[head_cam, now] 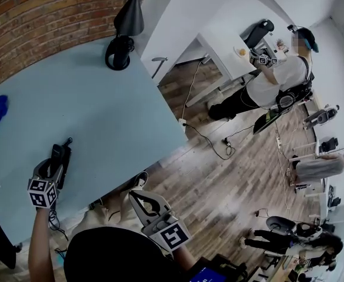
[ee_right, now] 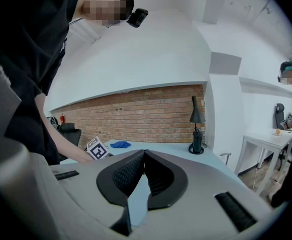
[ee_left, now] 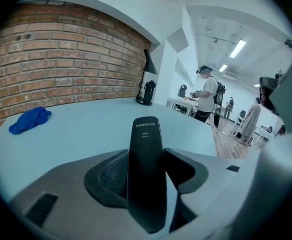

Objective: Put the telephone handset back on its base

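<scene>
Left gripper [ee_left: 146, 156] clamps the black handset [ee_left: 146, 134] upright over the near edge of the blue table [head_cam: 101, 116], right gripper [ee_right: 145, 156] hangs closed and empty beside the table, and no base shows, so reseating looks wholly undone.

Grey left gripper [head_cam: 55, 160] and right gripper [head_cam: 137, 197] — black ribbed pads [ee_right: 127, 173], 1 white cube [head_cam: 42, 192] of black square markers each — plus a black top [head_cam: 110, 254].

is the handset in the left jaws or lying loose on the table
In the jaws: the left gripper view shows the handset wedged in the left gripper, whose jaws close on both its sides.
</scene>
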The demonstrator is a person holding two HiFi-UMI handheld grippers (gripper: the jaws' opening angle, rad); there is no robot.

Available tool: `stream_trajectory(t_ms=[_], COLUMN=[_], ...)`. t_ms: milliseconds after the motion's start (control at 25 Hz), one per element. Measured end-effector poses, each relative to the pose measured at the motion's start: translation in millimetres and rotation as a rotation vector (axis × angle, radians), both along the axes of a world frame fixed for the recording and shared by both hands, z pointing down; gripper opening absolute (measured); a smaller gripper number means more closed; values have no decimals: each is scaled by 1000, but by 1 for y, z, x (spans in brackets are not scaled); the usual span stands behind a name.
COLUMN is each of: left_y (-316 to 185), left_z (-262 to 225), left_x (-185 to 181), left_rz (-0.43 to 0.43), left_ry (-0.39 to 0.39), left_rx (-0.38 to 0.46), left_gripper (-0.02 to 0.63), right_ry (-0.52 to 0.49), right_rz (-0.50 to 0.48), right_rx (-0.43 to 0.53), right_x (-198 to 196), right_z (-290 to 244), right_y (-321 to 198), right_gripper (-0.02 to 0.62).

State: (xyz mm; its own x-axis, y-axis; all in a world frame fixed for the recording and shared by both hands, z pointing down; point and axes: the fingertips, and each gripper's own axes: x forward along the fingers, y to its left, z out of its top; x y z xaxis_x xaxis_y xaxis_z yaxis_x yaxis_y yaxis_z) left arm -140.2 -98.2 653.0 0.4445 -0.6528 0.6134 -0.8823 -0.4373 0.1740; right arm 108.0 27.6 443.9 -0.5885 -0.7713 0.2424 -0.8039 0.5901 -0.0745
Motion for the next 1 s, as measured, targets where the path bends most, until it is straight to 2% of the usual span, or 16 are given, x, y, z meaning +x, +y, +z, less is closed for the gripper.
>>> stream_trajectory(t_ms=[280, 480, 800, 920, 1000], left_y=[-7, -6, -5, -6, -4], left_z=[23, 40, 46, 47, 46], left_x=[7, 7, 9, 11, 13], left_rz=[-1, -32, -61, -34, 15], left_ry=[-2, -56, -88, -117, -146], left_rx=[-45, -70, -55, -35, -29], left_gripper=[256, 256, 259, 264, 268], right_ry=[11, 10, 16, 18, -2], right_rz=[5, 13, 13, 2, -6], right_rx=[-3, 4, -18, -50, -76], right_x=[0, 2, -1, -9, -14], right_z=[4, 5, 10, 18, 27], right_y=[2, 4, 4, 1, -5], right_gripper=[13, 14, 14, 14, 14])
